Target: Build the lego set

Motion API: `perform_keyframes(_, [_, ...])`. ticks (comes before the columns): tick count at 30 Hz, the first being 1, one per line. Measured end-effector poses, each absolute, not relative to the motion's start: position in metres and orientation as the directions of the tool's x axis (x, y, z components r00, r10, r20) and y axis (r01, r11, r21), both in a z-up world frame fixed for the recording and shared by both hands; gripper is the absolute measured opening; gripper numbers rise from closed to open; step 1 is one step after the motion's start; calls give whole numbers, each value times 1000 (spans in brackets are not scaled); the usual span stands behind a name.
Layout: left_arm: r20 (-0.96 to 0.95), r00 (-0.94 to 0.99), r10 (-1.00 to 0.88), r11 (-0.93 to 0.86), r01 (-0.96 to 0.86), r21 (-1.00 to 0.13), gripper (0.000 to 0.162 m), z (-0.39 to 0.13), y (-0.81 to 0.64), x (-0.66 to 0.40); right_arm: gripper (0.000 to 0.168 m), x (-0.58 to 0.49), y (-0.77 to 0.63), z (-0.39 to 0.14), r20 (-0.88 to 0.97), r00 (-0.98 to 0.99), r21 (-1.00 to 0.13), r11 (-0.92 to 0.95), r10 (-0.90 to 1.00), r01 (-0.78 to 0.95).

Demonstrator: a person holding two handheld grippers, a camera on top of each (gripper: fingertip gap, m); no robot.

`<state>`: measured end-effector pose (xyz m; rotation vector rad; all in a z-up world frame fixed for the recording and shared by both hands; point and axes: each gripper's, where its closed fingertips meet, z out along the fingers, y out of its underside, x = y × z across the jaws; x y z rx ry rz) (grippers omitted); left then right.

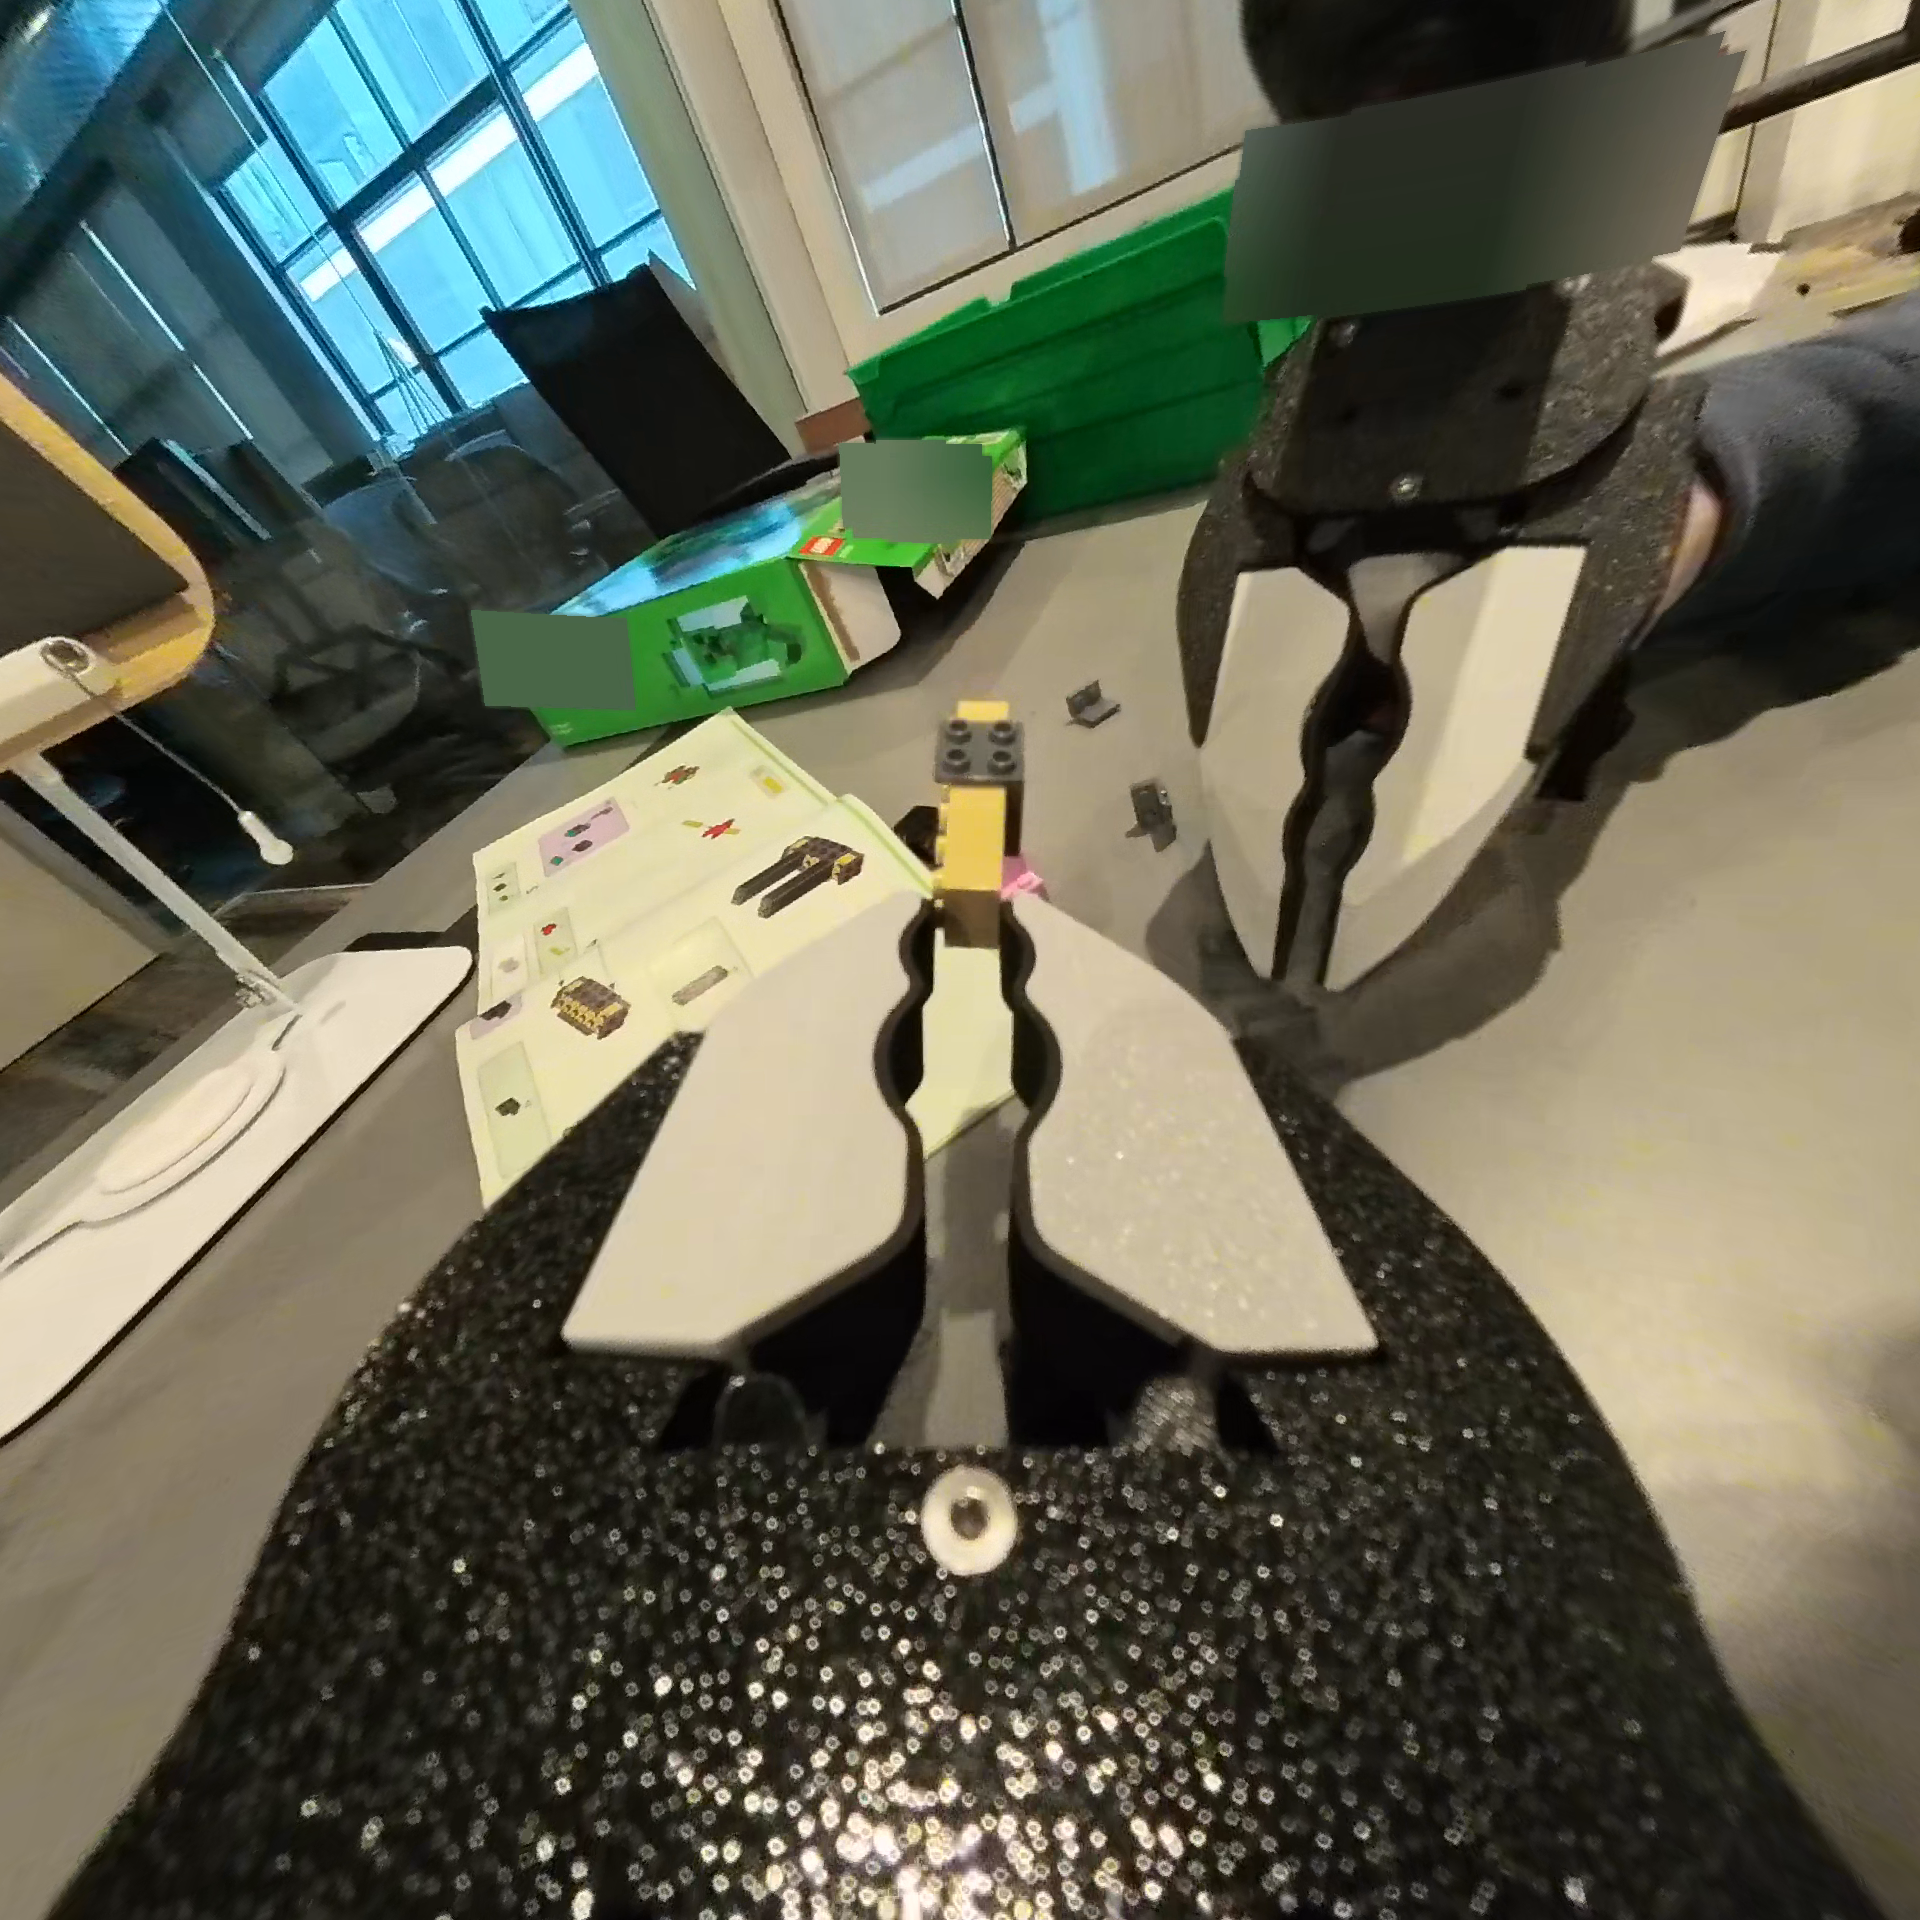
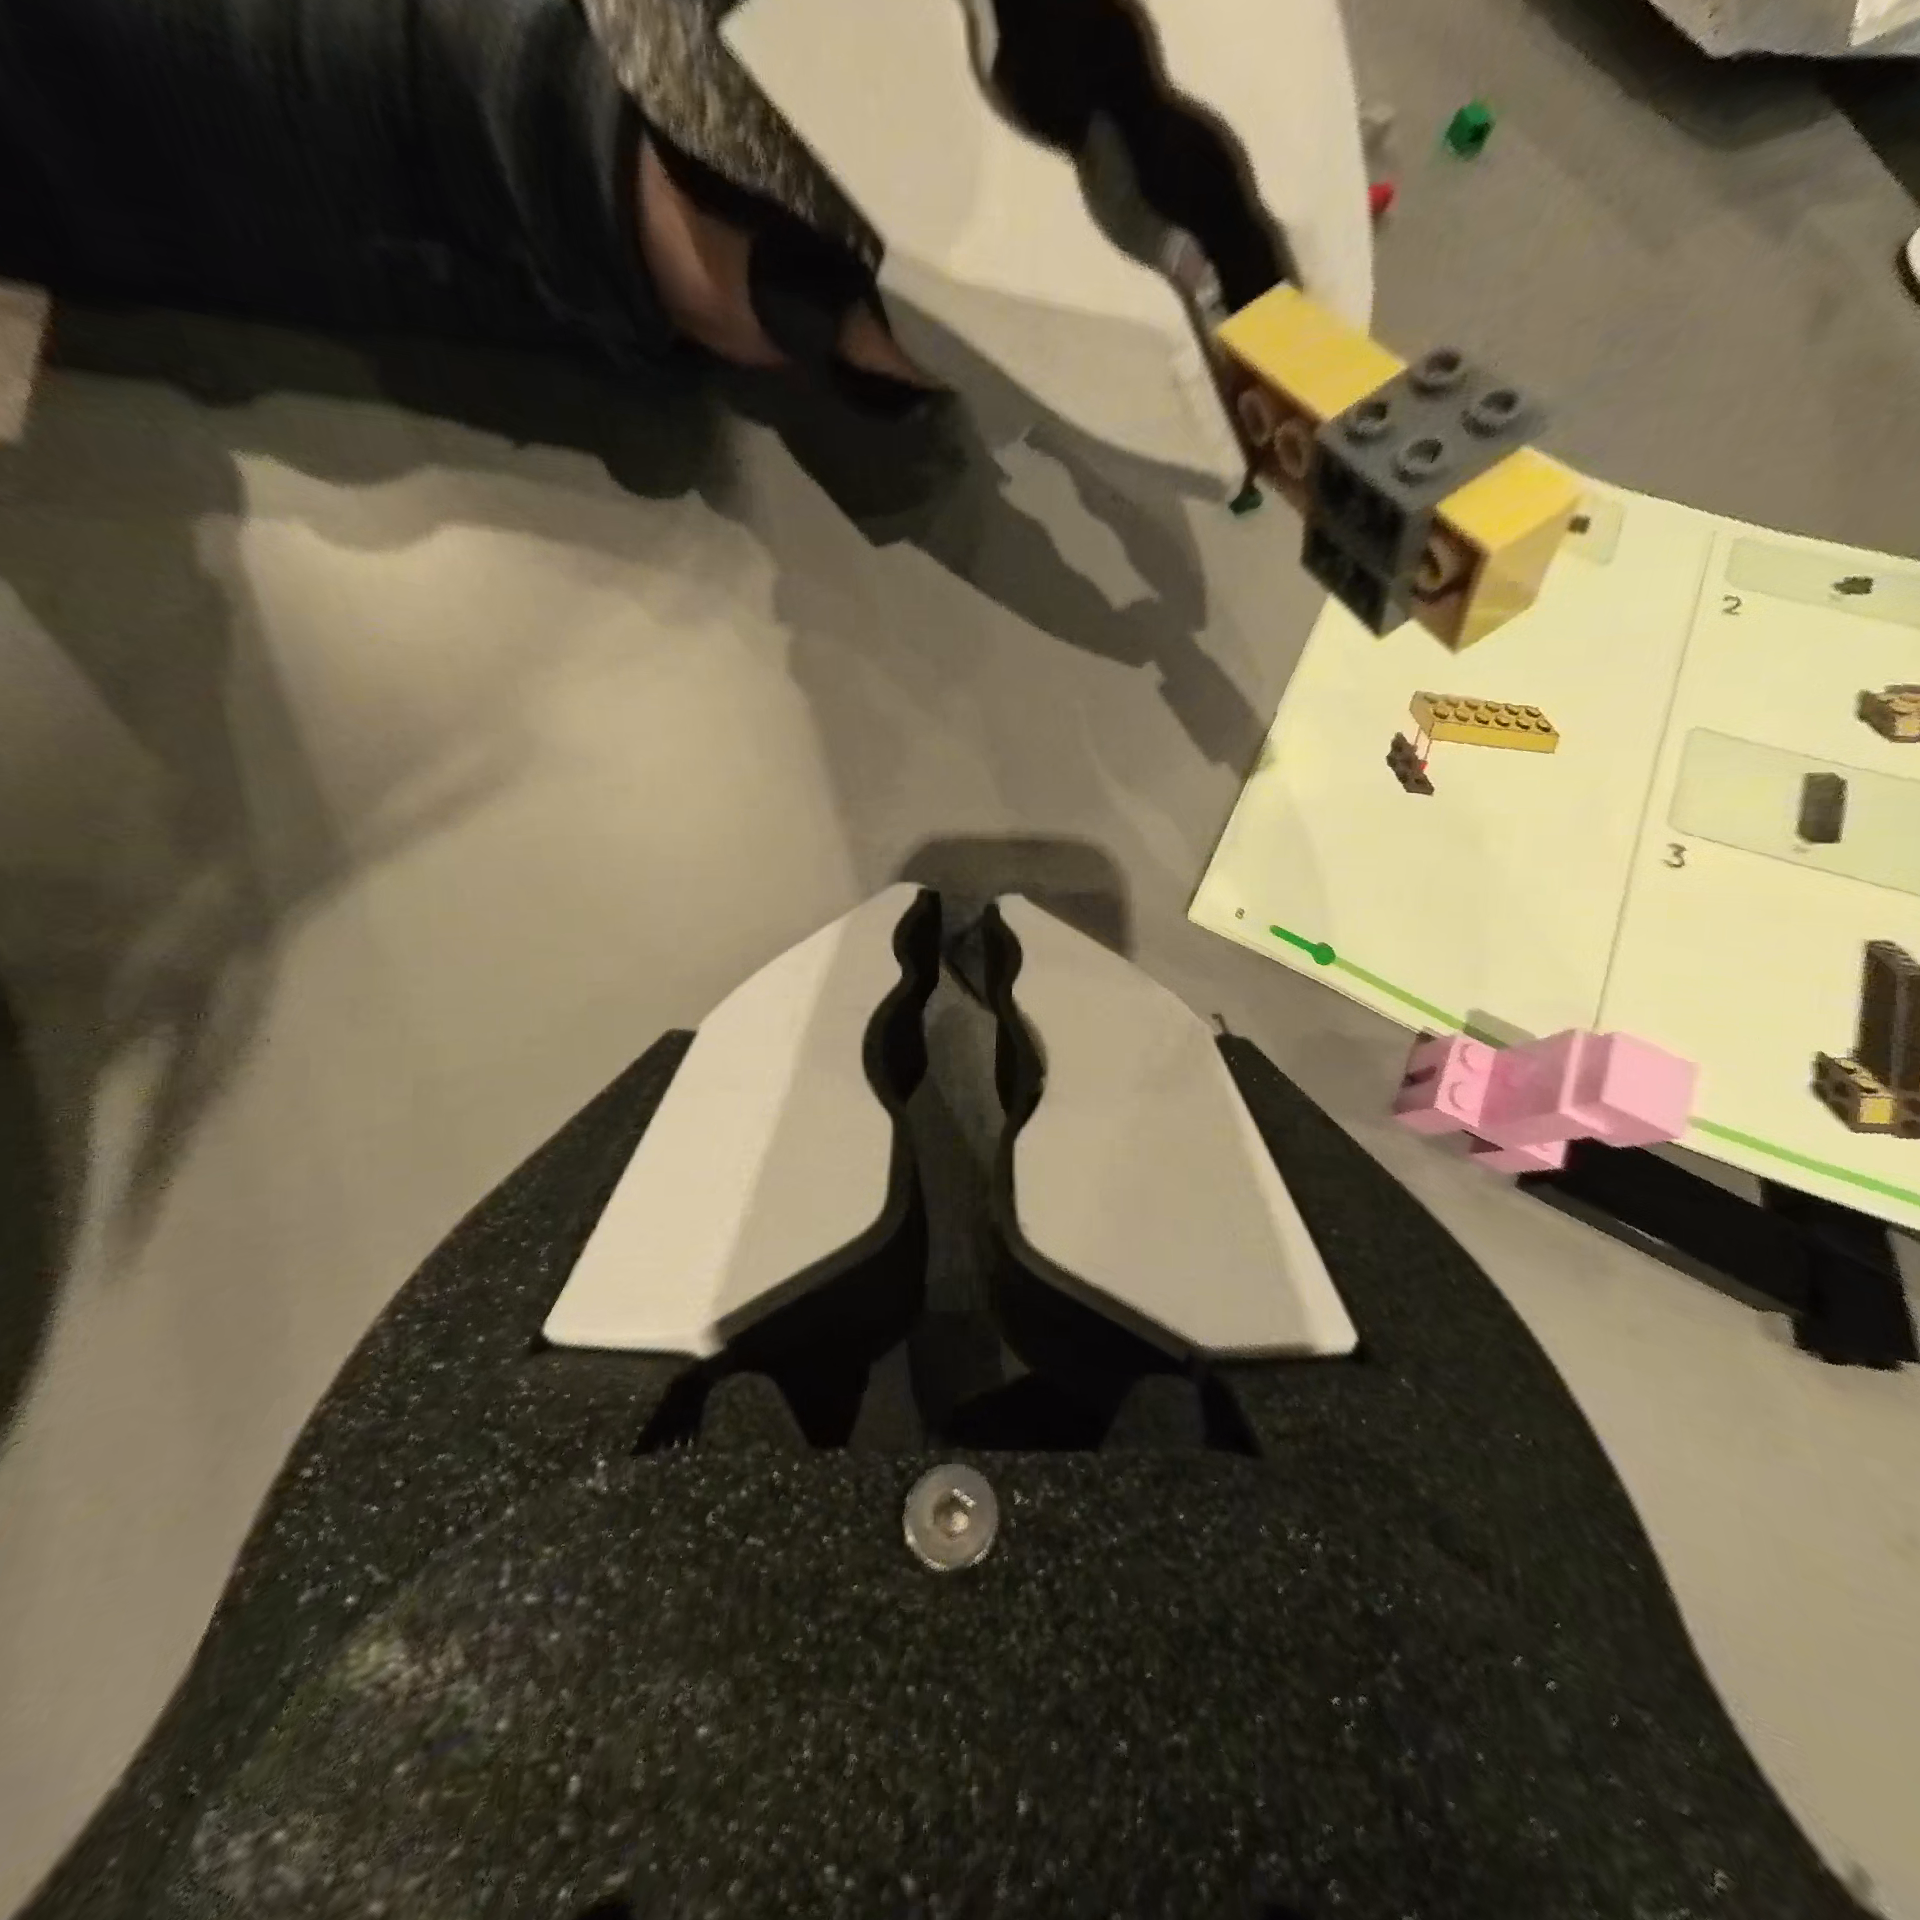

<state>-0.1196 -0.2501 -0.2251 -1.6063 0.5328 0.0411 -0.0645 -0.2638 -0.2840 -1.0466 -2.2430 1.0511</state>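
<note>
Handling: yellow-and-grey plastic brick assembly (image 1: pixel 975 821), light, rigid; pinch its yellow end.
Left tool (image 1: pixel 968 935): clamped on it.
Right tool (image 2: pixel 961 920): nearly closed, contents unclear.

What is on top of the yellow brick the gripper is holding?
A dark grey block with four round studs sits clipped around the middle of the yellow brick, which the left gripper holds. The brick's end inside the jaws is covered.
</note>
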Motion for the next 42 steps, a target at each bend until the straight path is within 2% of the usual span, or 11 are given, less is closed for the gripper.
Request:
perform_keyframes(3, [-336,890,-308,-14,-357,-934,11,-226,-250,-120,10,-69,-262,-285,40,-567,-788,375,823,488])
perform_keyframes(10, [-353,882,-312,-27,-380,-925,11,-229,-249,-119,10,-71,-261,-293,86,-528,-751,403,845,523])
perform_keyframes(14, [-373,871,-319,-37,-405,-914,11,-232,-248,-117,3,-71,-257,-296,110,-524,-741,421,845,524])
perform_keyframes(23, [-368,877,-309,-34,-397,-917,11,-230,-249,-119,0,-66,-257,-290,139,-601,-764,471,787,440])
perform_keyframes(31, [-371,875,-311,-35,-401,-916,11,-231,-250,-119,0,-35,-251,-285,101,-748,-768,530,656,361])
perform_keyframes(42, [-424,841,-336,-63,-469,-881,11,-240,-249,-112,0,-18,-228,-298,93,-740,-704,570,666,424])
